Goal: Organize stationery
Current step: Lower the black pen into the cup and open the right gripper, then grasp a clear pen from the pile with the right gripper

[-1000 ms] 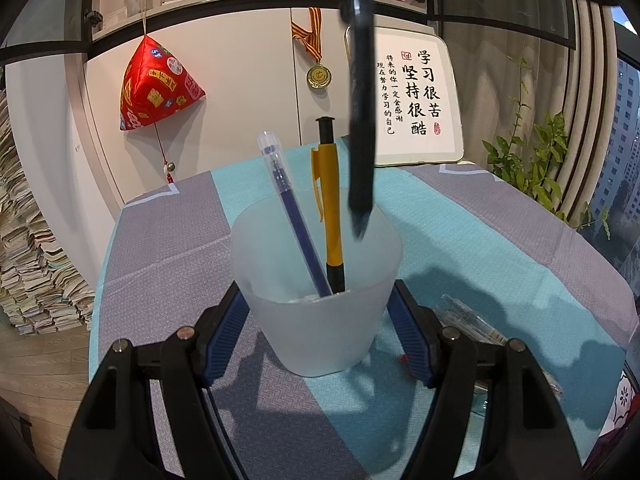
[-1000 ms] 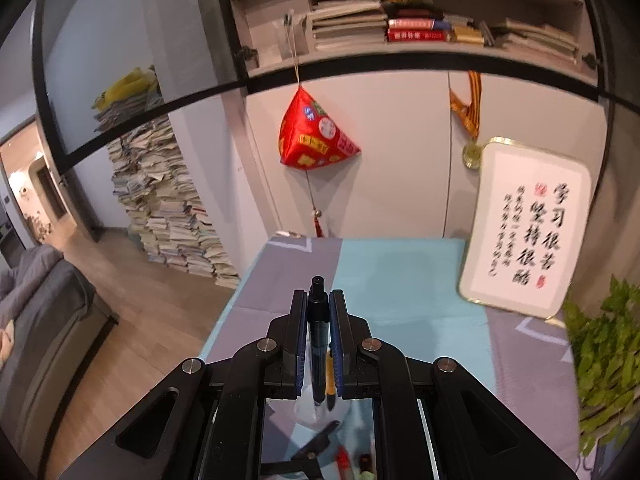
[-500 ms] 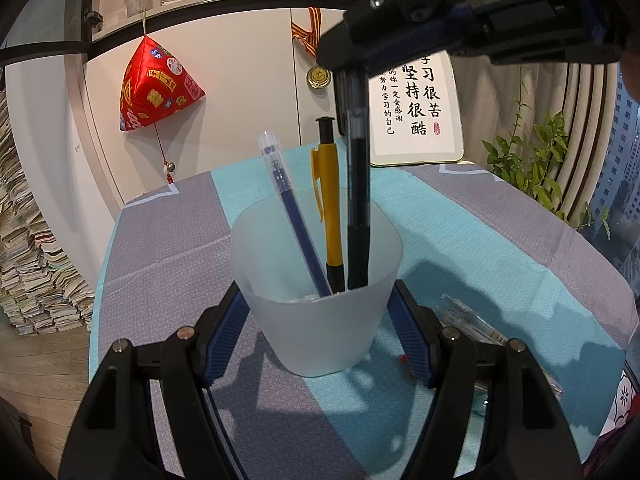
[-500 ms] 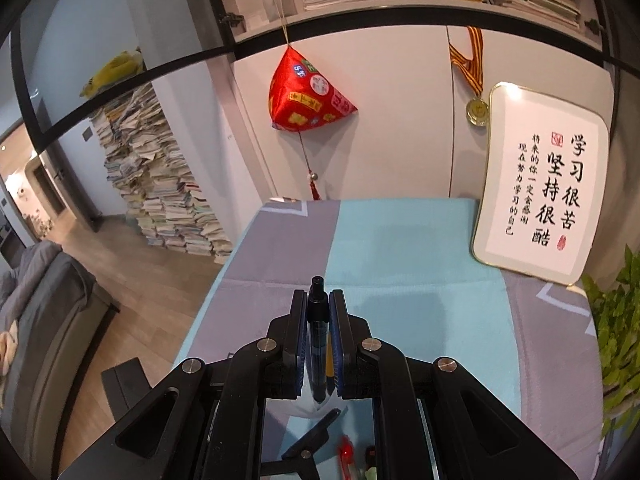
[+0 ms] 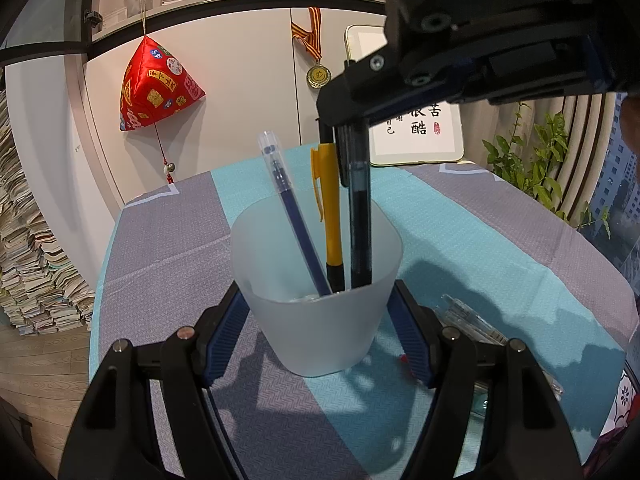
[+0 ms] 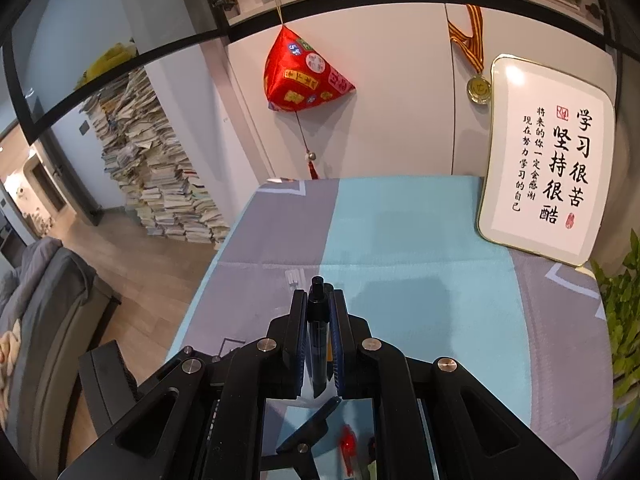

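A frosted white cup [image 5: 316, 312] stands on the tablecloth, and my left gripper [image 5: 318, 320] is shut on it, one blue pad against each side. Inside lean a blue pen [image 5: 292, 216] and a yellow pen [image 5: 330, 208]. Beside them a black pen [image 5: 359, 216] stands upright with its lower end down in the cup. My right gripper [image 5: 348, 128] is shut on its upper part from above. In the right wrist view the black pen [image 6: 318, 308] sits pinched between that gripper's [image 6: 319, 320] blue pads, with only its top poking out.
Clear wrapped pens [image 5: 468, 320] lie on the table [image 5: 480, 232] right of the cup. A framed calligraphy board [image 6: 548, 168] leans at the back right, near a green plant [image 5: 536, 164]. The table's left edge drops to a wooden floor with stacked books [image 6: 160, 176].
My right gripper has come down with the black pen, and the pen's tip has gone from above the rim into the cup. The left gripper and the cup have stayed still.
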Tool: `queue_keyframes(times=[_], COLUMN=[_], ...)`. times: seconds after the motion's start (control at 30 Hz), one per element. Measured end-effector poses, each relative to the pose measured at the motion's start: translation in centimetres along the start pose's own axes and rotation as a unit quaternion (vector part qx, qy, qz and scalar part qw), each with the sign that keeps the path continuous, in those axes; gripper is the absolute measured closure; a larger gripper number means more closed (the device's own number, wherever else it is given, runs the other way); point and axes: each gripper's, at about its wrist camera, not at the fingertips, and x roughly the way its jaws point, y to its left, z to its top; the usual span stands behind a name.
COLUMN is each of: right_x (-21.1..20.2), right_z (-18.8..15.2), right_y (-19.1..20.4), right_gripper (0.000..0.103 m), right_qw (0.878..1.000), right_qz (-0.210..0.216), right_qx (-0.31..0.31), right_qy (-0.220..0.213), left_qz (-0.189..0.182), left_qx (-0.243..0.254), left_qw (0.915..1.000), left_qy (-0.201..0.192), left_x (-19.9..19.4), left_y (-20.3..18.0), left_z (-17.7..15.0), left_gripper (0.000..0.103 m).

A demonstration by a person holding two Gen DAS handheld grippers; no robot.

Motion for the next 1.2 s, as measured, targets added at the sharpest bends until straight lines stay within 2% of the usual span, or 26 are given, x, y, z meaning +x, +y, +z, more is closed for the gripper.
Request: queue_keyframes(times=[0.53,0.9,1.03,1.2], right_x=[1.1,-3.1,-3.0,-0.4], right_z=[-0.5,-0.8,-2.2,-5.1], right_y=[-0.7,-1.5,-2.9,-5.5], right_gripper=[0.092,0.092,0.092,0.092], right_qw=[1.0,1.0,0.999,0.995], right_qz=[0.004,-0.013,-0.034,-0.055], right_qx=[0.011,-0.001,-0.002,0.015], right_qy=[0.024,-0.007,0.016,0.084], left_qz=[0.0,0.001,0.001,0.001], left_qx=[0.0,0.001,0.001,0.002], left_qw=[1.0,1.0,1.0,1.0], left_qy=[0.001,0.001,0.001,0.001], left_x=[0.1,0.1,0.1,0.1], left_y=[-0.1,0.0,-0.1,-0.1], left_z=[0.0,0.0,0.0,-0.1], left_gripper=[0.033,0.033,0.033,0.033])
